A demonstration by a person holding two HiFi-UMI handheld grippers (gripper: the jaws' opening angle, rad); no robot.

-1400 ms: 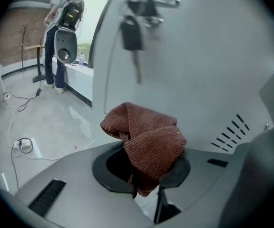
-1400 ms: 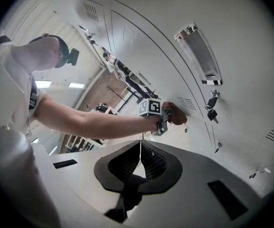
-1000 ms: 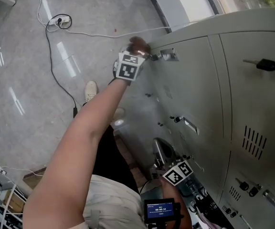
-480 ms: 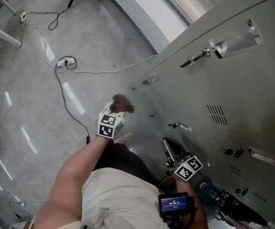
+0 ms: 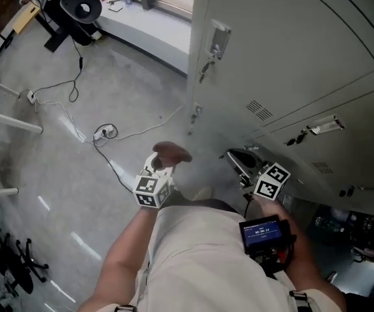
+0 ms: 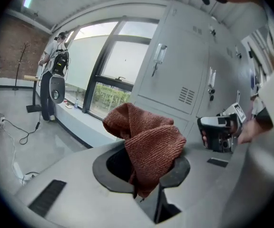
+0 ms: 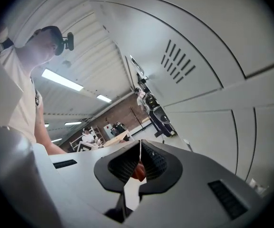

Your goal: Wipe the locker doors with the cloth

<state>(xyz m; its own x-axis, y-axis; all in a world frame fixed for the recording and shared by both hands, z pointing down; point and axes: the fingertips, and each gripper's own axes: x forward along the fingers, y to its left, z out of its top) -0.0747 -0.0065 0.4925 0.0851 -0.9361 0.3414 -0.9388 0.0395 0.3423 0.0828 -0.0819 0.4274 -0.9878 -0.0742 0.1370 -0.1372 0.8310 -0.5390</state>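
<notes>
Inventory, nearest first.

- Grippers, two. The left gripper (image 6: 145, 177) is clamped on the cloth (image 6: 145, 139), one rust-brown knitted piece bunched up and spilling over the jaw tips. The right gripper (image 7: 139, 166) has its jaws pressed together. A small reddish spot shows low in the gap, and I cannot tell what it is.
- Marker cubes, two, one per gripper. A small lit screen (image 5: 263, 231) sits behind the right one.
- My operator's arms and pale shirt fill the bottom of the head view and hide the floor directly below.
- Floor (image 5: 50, 174): grey, polished, with light streaks. One white cable (image 5: 128, 132) trails across it to a plug block.
- Locker doors (image 5: 291, 51): grey metal, with latches and two sets of vent slots in the head view. The bank runs off the frame, so I cannot count whole doors. The cloth is held off them, over the floor near the locker corner.
- Far end: a large window (image 6: 111, 65) and one person (image 6: 51, 75) standing beside it — detail too small to read.
</notes>
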